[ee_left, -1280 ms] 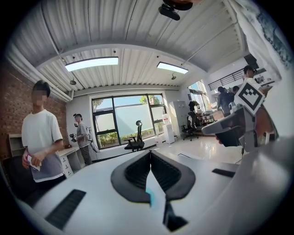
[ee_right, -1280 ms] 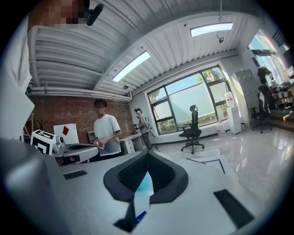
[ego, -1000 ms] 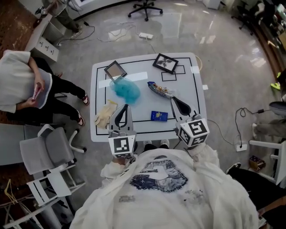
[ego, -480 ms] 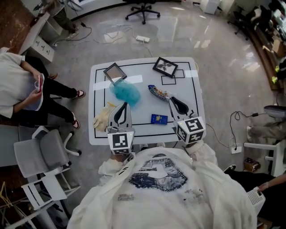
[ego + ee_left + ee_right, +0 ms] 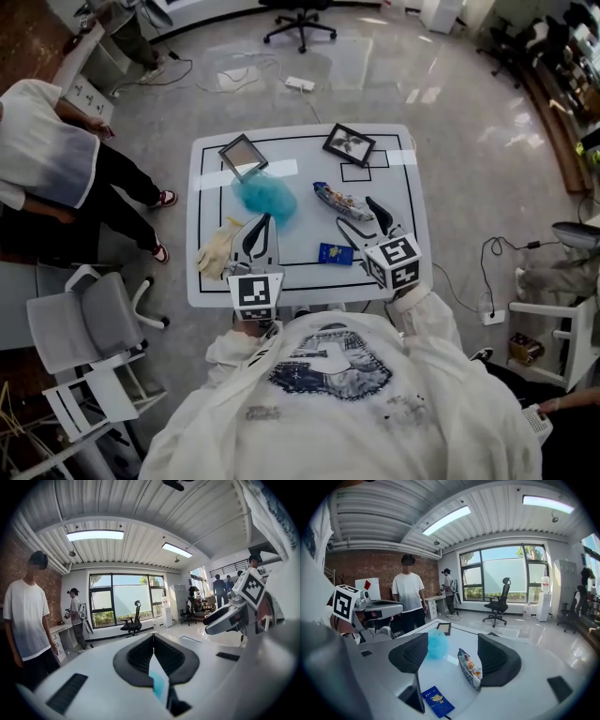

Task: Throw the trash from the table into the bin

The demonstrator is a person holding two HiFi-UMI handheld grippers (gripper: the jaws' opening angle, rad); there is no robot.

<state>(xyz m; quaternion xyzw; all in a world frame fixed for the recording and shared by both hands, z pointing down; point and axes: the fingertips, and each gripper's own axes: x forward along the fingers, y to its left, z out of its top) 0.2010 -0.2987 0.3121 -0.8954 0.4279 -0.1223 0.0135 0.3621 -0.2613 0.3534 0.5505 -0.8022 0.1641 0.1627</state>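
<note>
On the white table (image 5: 403,202) a colourful snack wrapper (image 5: 342,201) lies right of centre, with a small blue packet (image 5: 335,253) nearer me. My right gripper (image 5: 362,221) hovers over that side and is open, its jaws having just been opening. Nothing is gripped. In the right gripper view the wrapper (image 5: 469,667) and the blue packet (image 5: 437,701) lie on the table between the spread fingers (image 5: 499,660). My left gripper (image 5: 259,228) is shut and empty near the front edge, its jaws meeting in the left gripper view (image 5: 153,638).
A blue mesh puff (image 5: 264,195), pale gloves (image 5: 218,247) and two picture frames (image 5: 242,155) (image 5: 349,143) also lie on the table. A person (image 5: 56,150) stands to the left. A grey chair (image 5: 94,319) is at front left and cables run across the floor.
The right gripper's jaws went from shut to open and it shifted slightly left and lower toward the wrapper. The person at left moved. The left gripper has barely shifted.
</note>
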